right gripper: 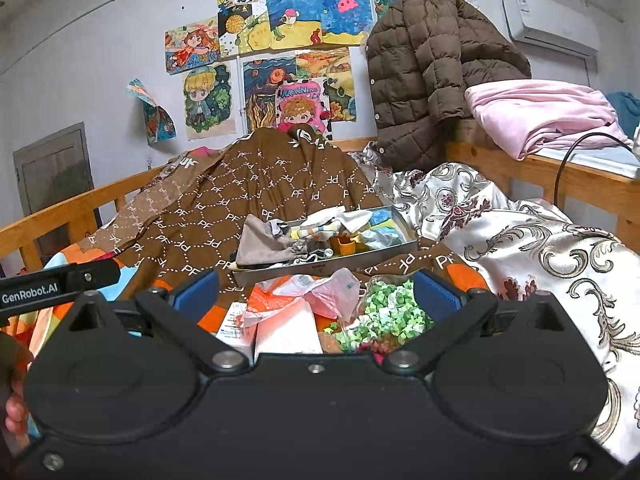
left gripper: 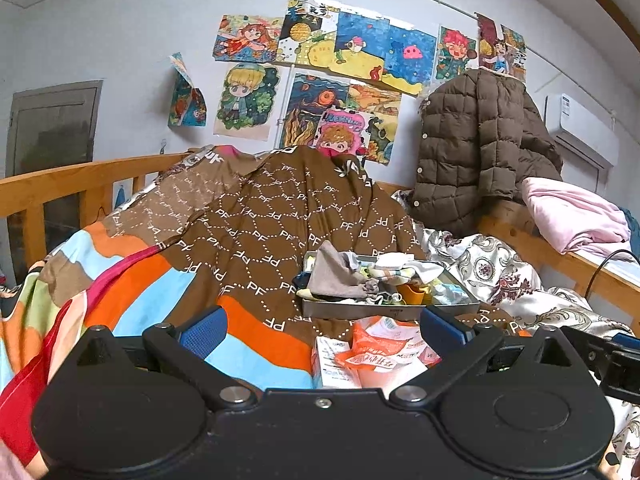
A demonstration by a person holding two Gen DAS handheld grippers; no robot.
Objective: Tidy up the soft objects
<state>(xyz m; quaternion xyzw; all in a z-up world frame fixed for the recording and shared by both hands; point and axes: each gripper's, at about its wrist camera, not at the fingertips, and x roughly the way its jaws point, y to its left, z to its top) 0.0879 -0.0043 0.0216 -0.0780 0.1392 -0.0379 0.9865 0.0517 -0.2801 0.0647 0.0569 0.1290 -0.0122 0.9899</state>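
Hovering spread and empty, both left gripper [left gripper: 324, 326] and right gripper [right gripper: 316, 292], above orange plastic bag [right gripper: 280, 304] and green paper scraps [right gripper: 388, 312]; beyond, metal tray [right gripper: 320, 266] heaped with jumbled socks [right gripper: 276, 246] on brown quilt [right gripper: 256, 188]; sorting apparently barely begun.

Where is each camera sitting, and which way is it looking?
Left wrist: on the left gripper, facing the bed's metal tray of socks; its open blue fingers show.
Right wrist: on the right gripper, facing the same tray; open fingers, a hand's edge.
Shared: tray, brown blanket, brown jacket, wall drawings.
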